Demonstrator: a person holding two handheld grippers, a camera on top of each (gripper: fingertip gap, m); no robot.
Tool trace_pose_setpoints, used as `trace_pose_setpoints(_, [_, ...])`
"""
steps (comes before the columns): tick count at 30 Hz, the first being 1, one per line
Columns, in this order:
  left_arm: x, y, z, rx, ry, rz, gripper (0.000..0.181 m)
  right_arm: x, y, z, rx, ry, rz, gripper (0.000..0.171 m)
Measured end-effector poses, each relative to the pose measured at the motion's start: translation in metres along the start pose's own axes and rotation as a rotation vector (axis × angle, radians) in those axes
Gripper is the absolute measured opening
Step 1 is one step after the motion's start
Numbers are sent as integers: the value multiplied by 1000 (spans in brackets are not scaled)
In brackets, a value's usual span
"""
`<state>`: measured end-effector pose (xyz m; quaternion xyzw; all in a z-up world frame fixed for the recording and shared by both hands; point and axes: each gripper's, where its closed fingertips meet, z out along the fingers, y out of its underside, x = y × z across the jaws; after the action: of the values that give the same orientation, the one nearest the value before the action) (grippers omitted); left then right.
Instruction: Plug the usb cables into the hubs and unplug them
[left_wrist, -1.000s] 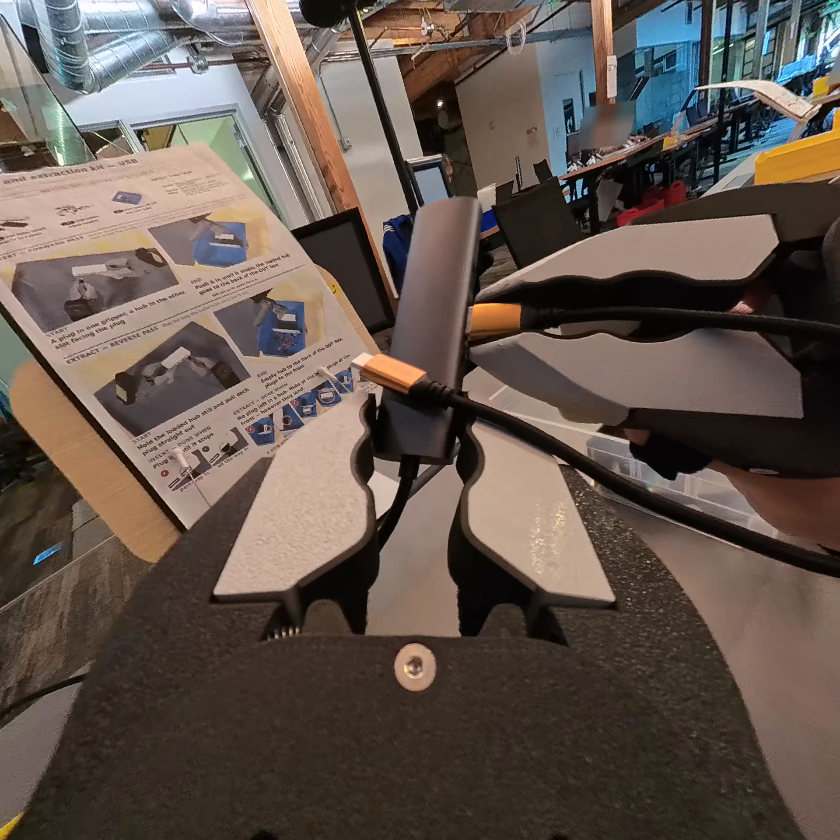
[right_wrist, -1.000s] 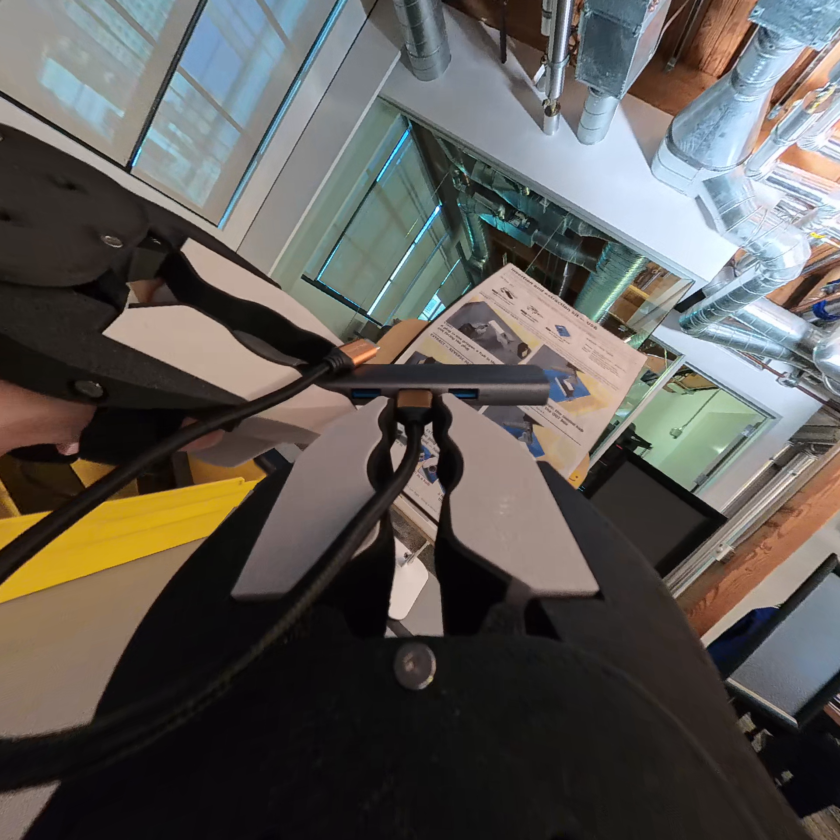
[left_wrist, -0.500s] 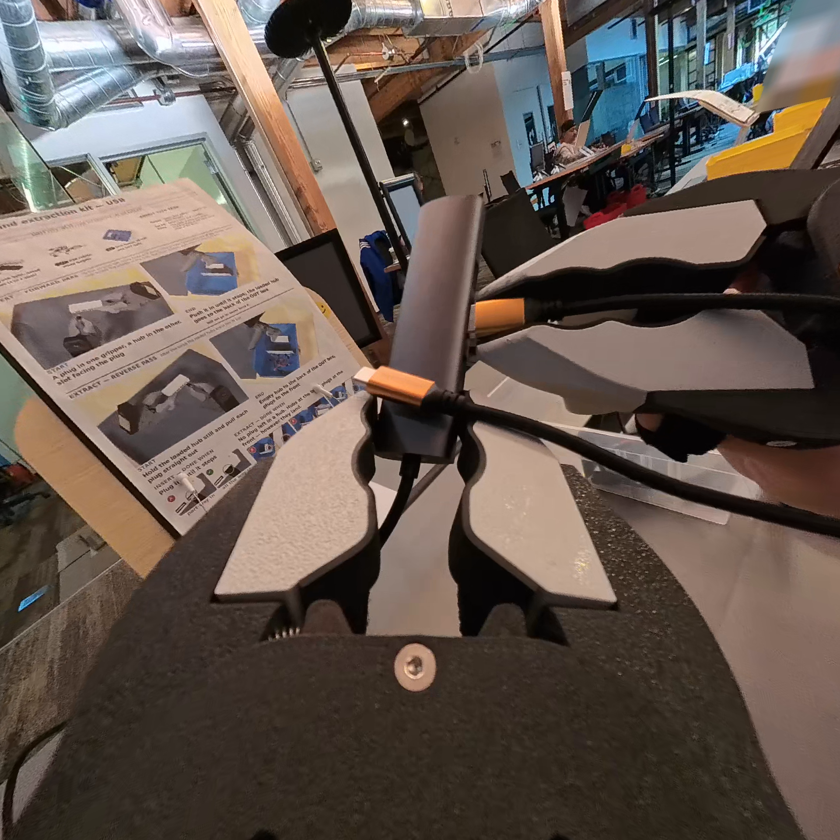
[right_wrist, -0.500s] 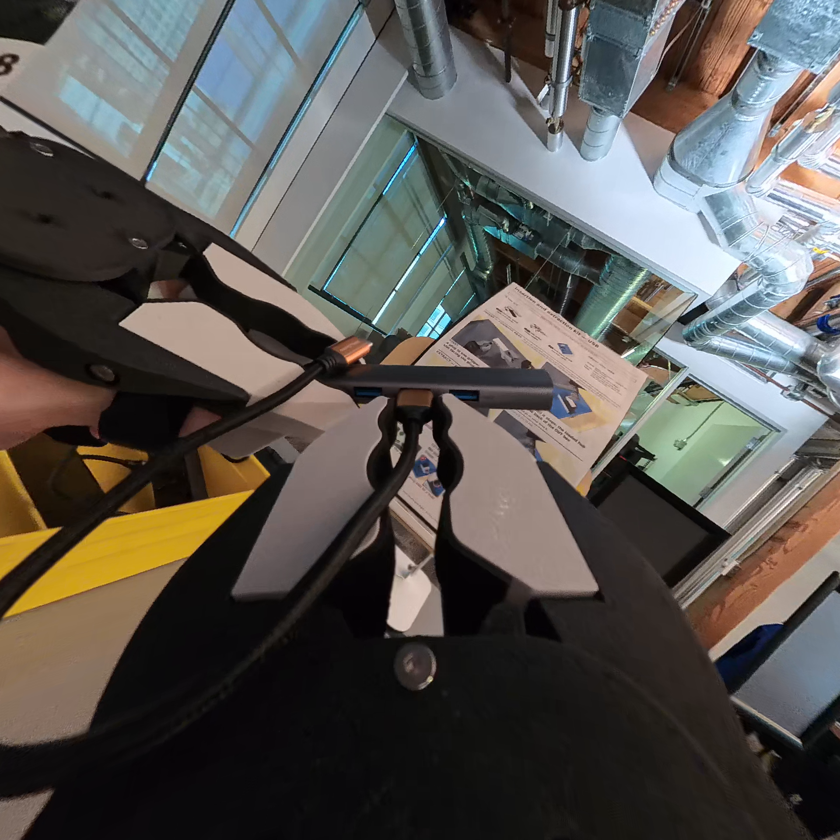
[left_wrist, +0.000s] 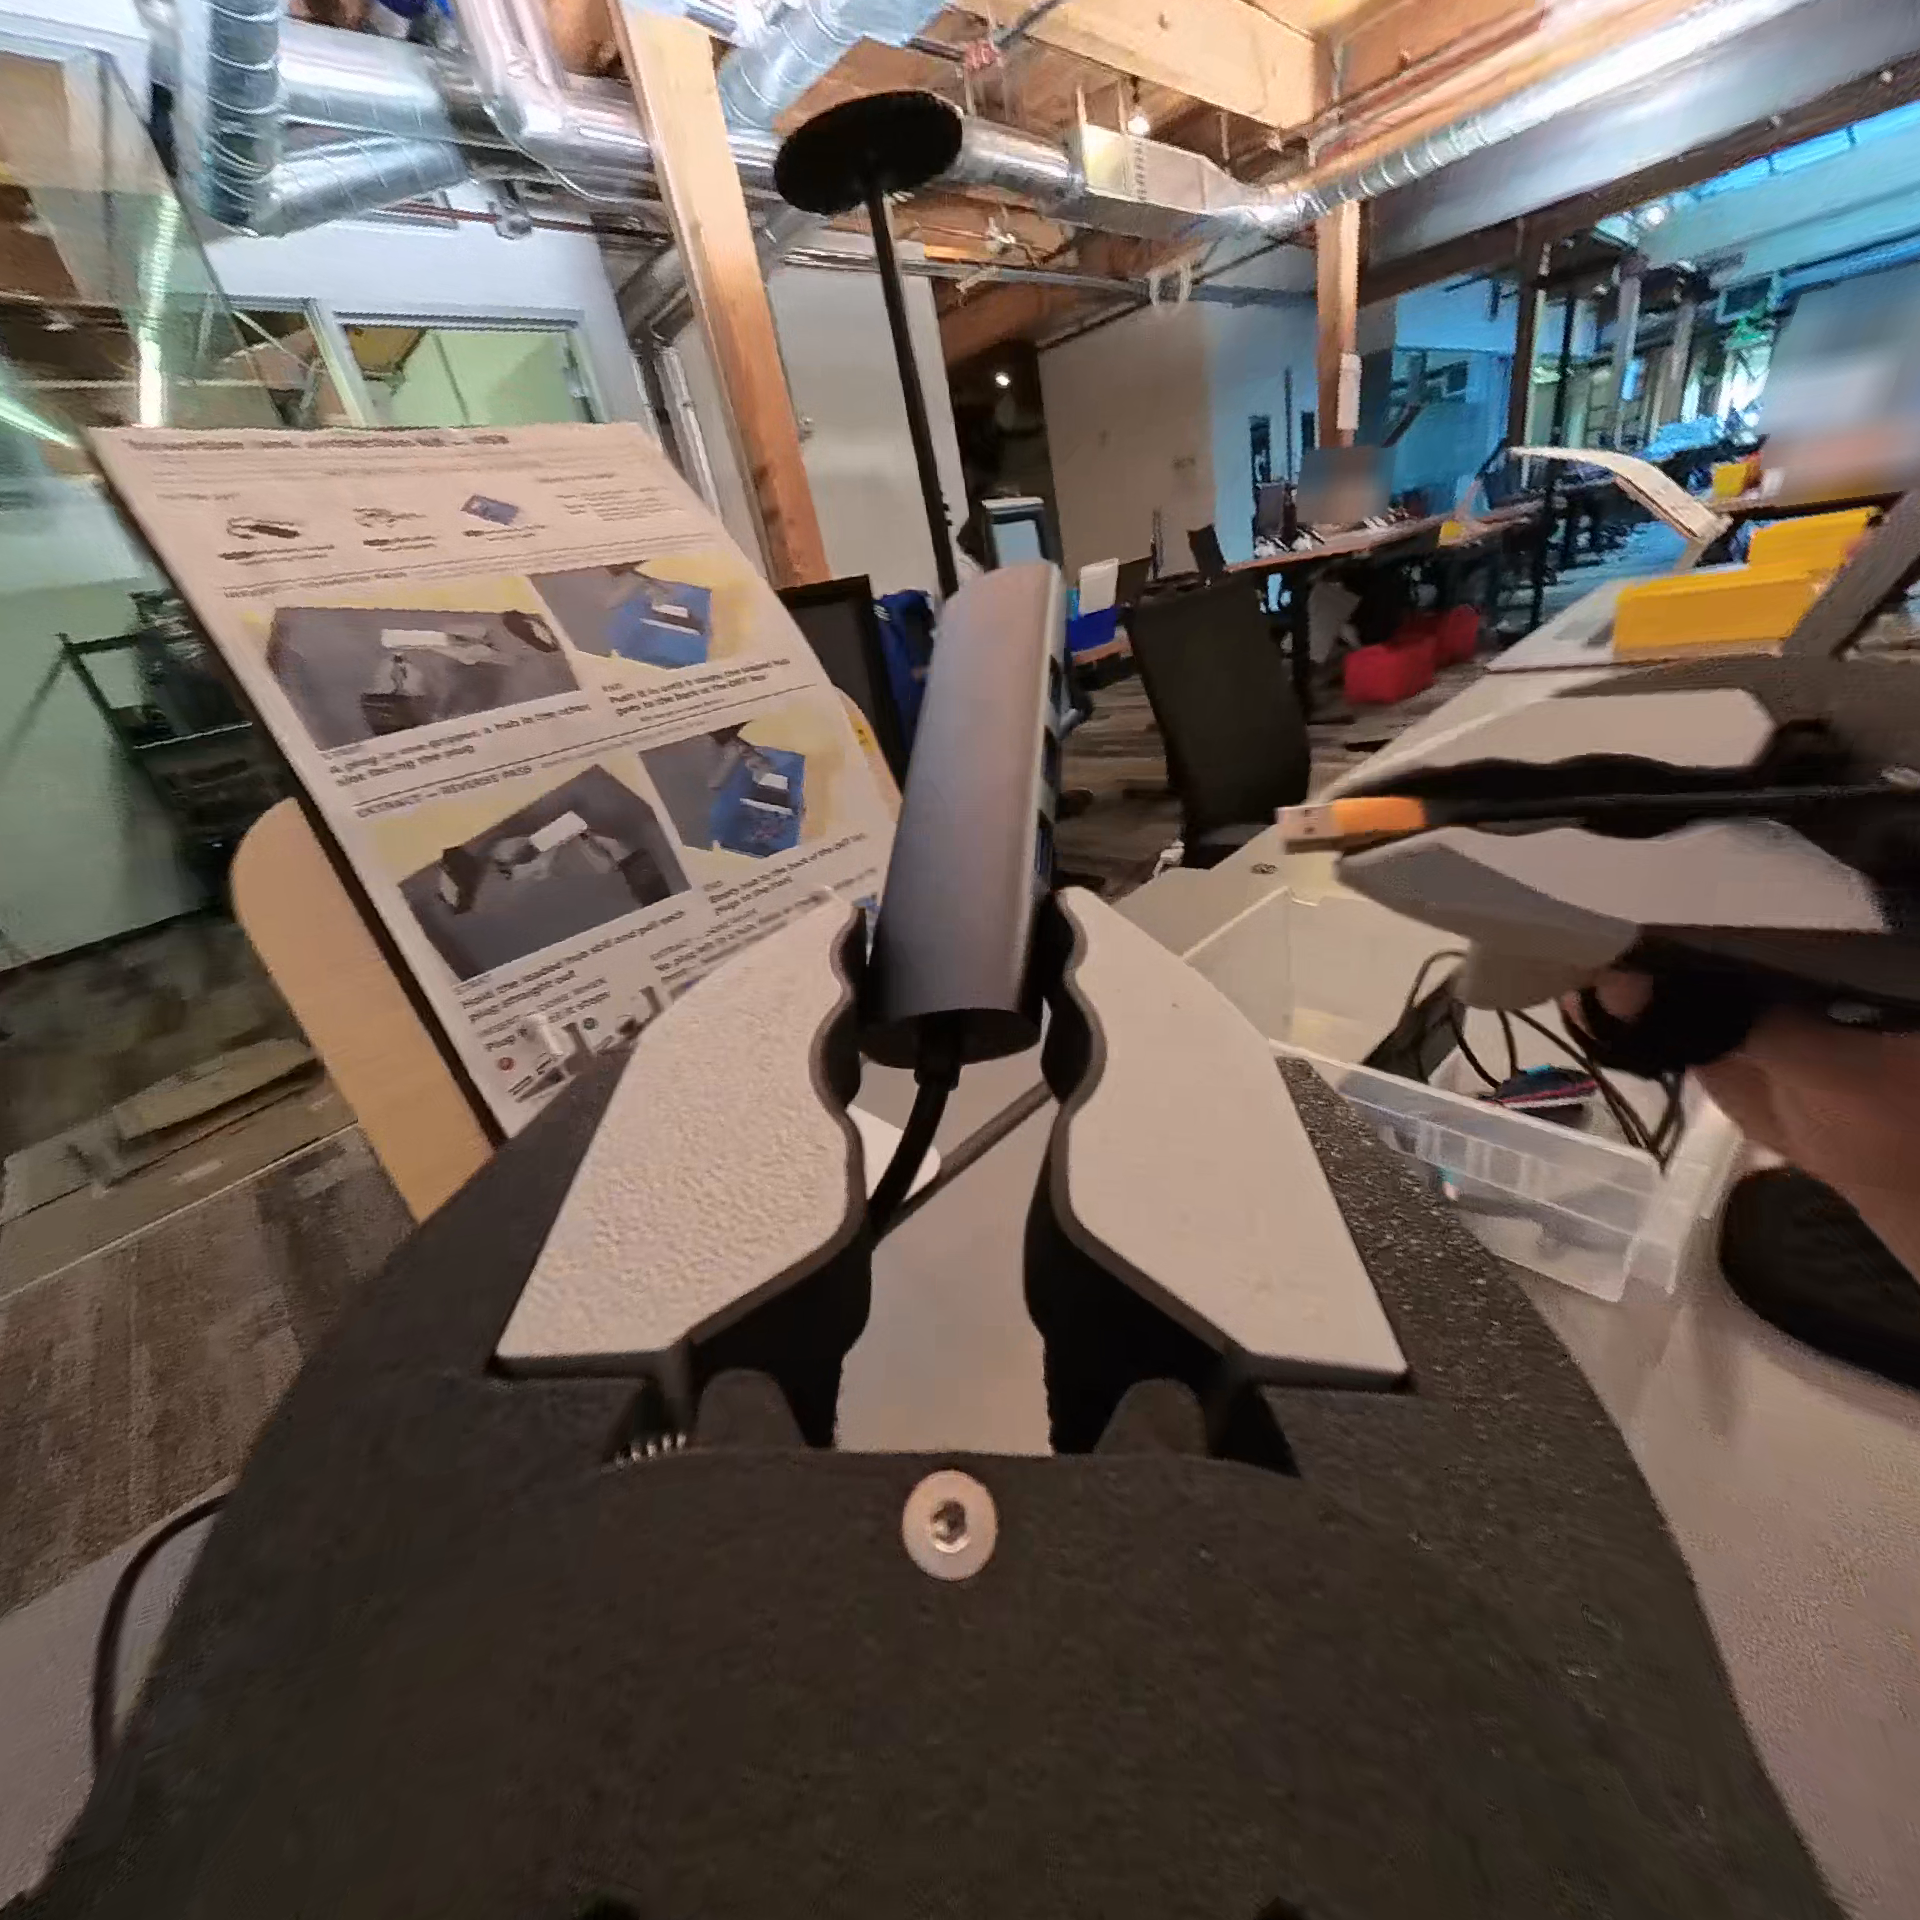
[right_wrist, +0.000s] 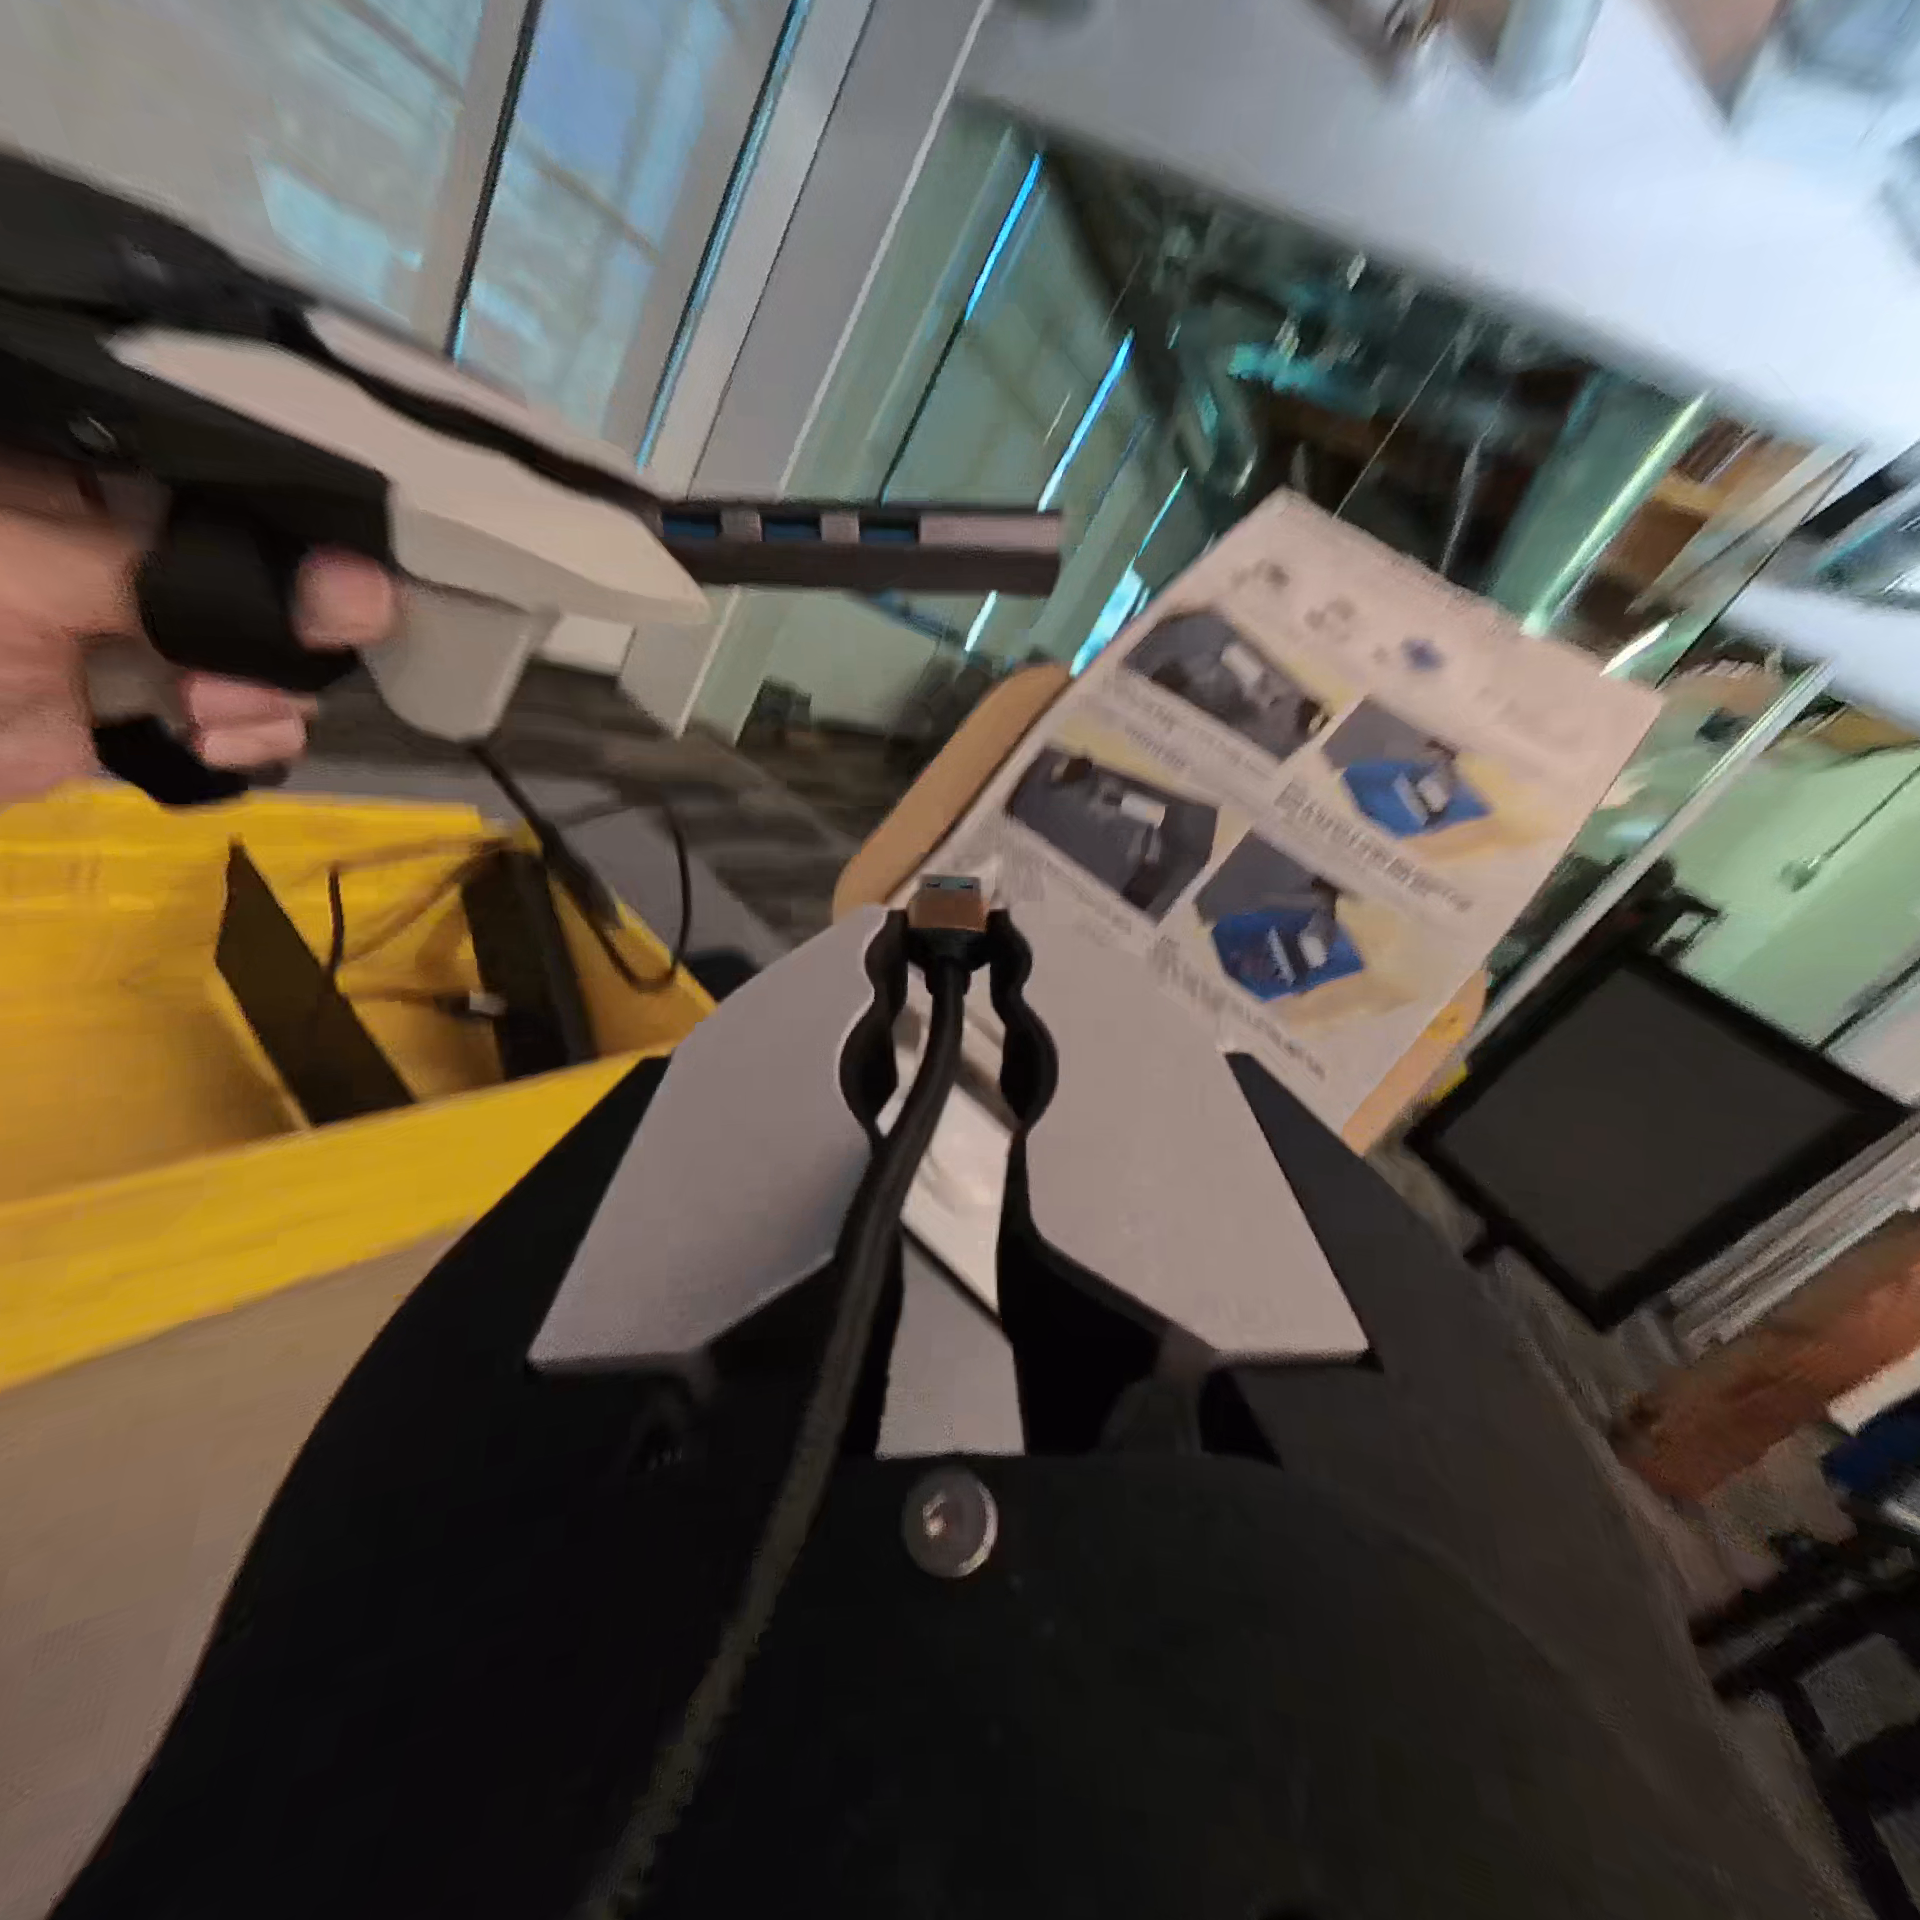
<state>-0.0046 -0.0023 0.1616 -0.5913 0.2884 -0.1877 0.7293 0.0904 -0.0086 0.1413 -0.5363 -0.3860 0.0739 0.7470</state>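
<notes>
My left gripper (left_wrist: 951, 935) is shut on the lower end of a dark grey USB hub (left_wrist: 971, 790), which stands upright between the fingers. The hub's black lead (left_wrist: 914, 1122) hangs from its base. My right gripper (right_wrist: 948, 925) is shut on an orange USB plug (right_wrist: 948, 909) with a black braided cable (right_wrist: 883, 1195). The plug is out of the hub and a clear gap apart. In the left wrist view the plug (left_wrist: 1361, 821) points at the hub from the right. In the right wrist view the hub (right_wrist: 862, 540), with its blue ports showing, is at the upper left in the left gripper (right_wrist: 665, 540).
A printed instruction sheet on a board (left_wrist: 499, 727) stands behind the hub and also shows in the right wrist view (right_wrist: 1299, 810). A yellow bin (right_wrist: 260, 987) with cables is at the left. A clear plastic box (left_wrist: 1507, 1153) is on the grey table at the right. A black monitor (right_wrist: 1642, 1132) stands farther off.
The orange plug has come out of the hub: my right gripper pulled back with it, away from the hub. The second orange plug beside the hub is out of view.
</notes>
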Motion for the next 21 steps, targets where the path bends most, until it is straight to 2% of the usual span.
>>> trace_pose_setpoints(4, [21, 7, 10, -62, 37, 70, 32, 33, 72, -9, -443, -45, -107, 16])
trace_pose_setpoints(9, [51, 10, 18, -97, 114, 114, 32, 104, 143, -62, -966, -66, -186, 16])
trace_pose_setpoints(11, [56, 11, 20, -112, 111, 146, 32, 131, 160, -80, -1091, -45, -186, 16])
trace_pose_setpoints(15, [59, 12, 19, -128, 120, 158, 32, 153, 209, -130, -1417, -110, -125, 16])
trace_pose_setpoints(18, [58, 13, 18, -136, 133, 133, 32, 152, 241, -170, -1647, -165, -29, 16])
trace_pose_setpoints(21, [58, 13, 18, -134, 139, 124, 32, 153, 272, -195, -1795, -125, 51, 16])
